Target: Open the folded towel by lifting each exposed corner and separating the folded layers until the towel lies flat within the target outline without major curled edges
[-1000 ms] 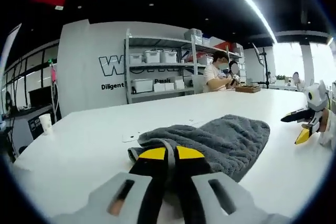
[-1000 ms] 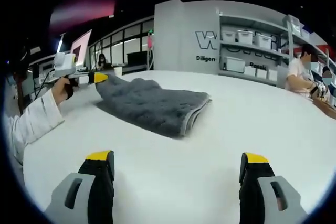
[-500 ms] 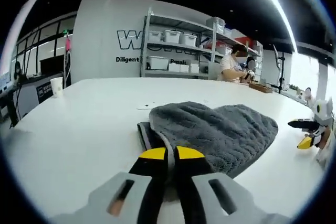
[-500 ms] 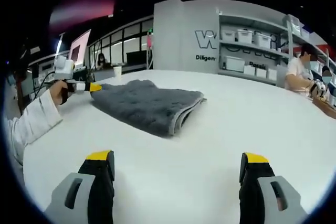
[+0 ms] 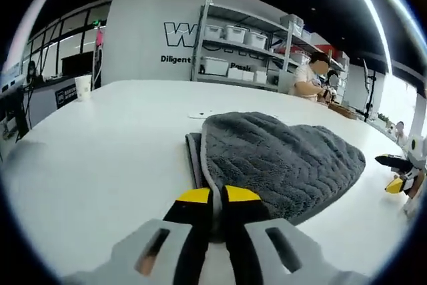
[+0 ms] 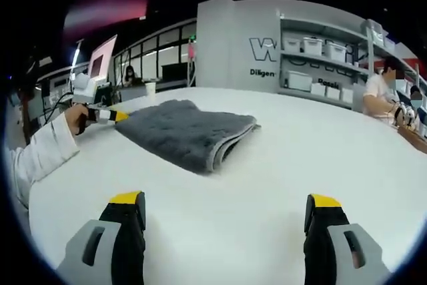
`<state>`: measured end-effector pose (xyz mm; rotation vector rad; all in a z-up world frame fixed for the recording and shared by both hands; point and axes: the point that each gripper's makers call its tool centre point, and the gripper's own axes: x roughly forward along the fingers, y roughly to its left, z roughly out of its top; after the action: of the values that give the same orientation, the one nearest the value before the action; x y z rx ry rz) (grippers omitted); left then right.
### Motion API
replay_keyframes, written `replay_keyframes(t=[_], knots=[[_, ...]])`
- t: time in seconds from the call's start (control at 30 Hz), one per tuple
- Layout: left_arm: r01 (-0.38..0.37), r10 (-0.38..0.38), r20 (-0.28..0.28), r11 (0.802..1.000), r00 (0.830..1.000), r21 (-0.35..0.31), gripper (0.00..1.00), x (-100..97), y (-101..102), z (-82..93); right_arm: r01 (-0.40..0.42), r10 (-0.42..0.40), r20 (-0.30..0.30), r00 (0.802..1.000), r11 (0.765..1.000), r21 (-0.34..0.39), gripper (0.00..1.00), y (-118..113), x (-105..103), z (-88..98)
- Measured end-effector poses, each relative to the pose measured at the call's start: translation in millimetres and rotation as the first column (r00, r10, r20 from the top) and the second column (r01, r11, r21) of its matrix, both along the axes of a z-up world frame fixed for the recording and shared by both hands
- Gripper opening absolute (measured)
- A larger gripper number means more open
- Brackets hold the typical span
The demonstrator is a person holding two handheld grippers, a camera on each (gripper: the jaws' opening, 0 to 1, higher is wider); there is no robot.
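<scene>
A grey folded towel (image 5: 283,161) lies on the white table (image 5: 100,158), its pale hem running up from my left gripper's jaws. My left gripper (image 5: 213,195) is shut on the towel's near edge, yellow tips pressed together. In the right gripper view the same towel (image 6: 183,131) lies flat in folded layers, its doubled edge facing me. There the left gripper (image 6: 115,116) holds the towel's far left corner low over the table, in a hand with a white sleeve. My right gripper (image 6: 225,199) stands open above bare table, well short of the towel. It also appears at the far right as the right gripper (image 5: 399,177).
Metal shelving (image 5: 240,48) with white bins stands against the back wall. A person (image 6: 381,91) sits at the table's far side. A paper cup (image 5: 83,87) stands at the far left edge. Small markings (image 5: 200,115) lie on the table just beyond the towel.
The left gripper has drawn the towel's corner down and away from the right gripper, and the raised layer now lies lower. The right gripper has stayed put and open.
</scene>
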<state>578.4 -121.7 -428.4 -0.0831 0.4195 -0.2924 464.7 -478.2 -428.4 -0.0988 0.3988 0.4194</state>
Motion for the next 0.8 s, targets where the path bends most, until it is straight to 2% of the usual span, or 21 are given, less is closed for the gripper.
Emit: replay_keyframes(t=[0.1, 0.23, 0.37, 0.47, 0.53, 0.6, 0.67, 0.8], knots=[[0.006, -0.006, 0.004, 1.000, 1.000, 0.000, 0.08, 0.3, 0.3, 1.0, -0.004, 0.004, -0.001, 1.000, 1.000, -0.004, 0.99, 0.9, 0.5, -0.6], [0.035, -0.034, 0.019, 0.999, 0.999, -0.032, 0.12, -2.0, -0.8, 8.8, -0.007, 0.007, 0.001, 1.000, 1.000, -0.012, 0.99, 1.7, 0.6, -0.8], [0.051, -0.049, 0.047, 0.997, 0.998, -0.060, 0.35, -4.8, 1.1, 21.5, -0.011, 0.011, 0.002, 1.000, 1.000, -0.018, 0.99, 3.3, 0.4, -1.2], [0.057, -0.052, 0.060, 0.994, 0.997, -0.093, 0.43, -7.5, 3.9, 28.2, -0.015, 0.015, 0.001, 1.000, 1.000, -0.024, 0.99, 5.1, 0.4, -1.8], [0.070, -0.063, 0.048, 0.985, 0.997, -0.160, 0.46, -10.7, 2.0, 31.0, -0.020, 0.020, -0.002, 1.000, 0.999, -0.032, 0.99, 6.5, 0.4, -2.8], [0.103, -0.095, 0.054, 0.977, 0.994, -0.187, 0.57, -12.5, -1.4, 34.5, -0.026, 0.026, -0.001, 1.000, 0.999, -0.037, 0.99, 8.0, 0.3, -2.8], [0.097, -0.087, 0.056, 0.976, 0.995, -0.195, 0.70, -12.3, 0.0, 36.2, -0.029, 0.029, 0.001, 1.000, 0.999, -0.042, 0.99, 9.1, 0.3, -2.8], [0.120, -0.110, 0.053, 0.963, 0.993, -0.240, 0.84, -14.5, -3.5, 37.4, -0.031, 0.031, -0.004, 1.000, 0.998, -0.056, 0.99, 10.0, 0.4, -4.3]])
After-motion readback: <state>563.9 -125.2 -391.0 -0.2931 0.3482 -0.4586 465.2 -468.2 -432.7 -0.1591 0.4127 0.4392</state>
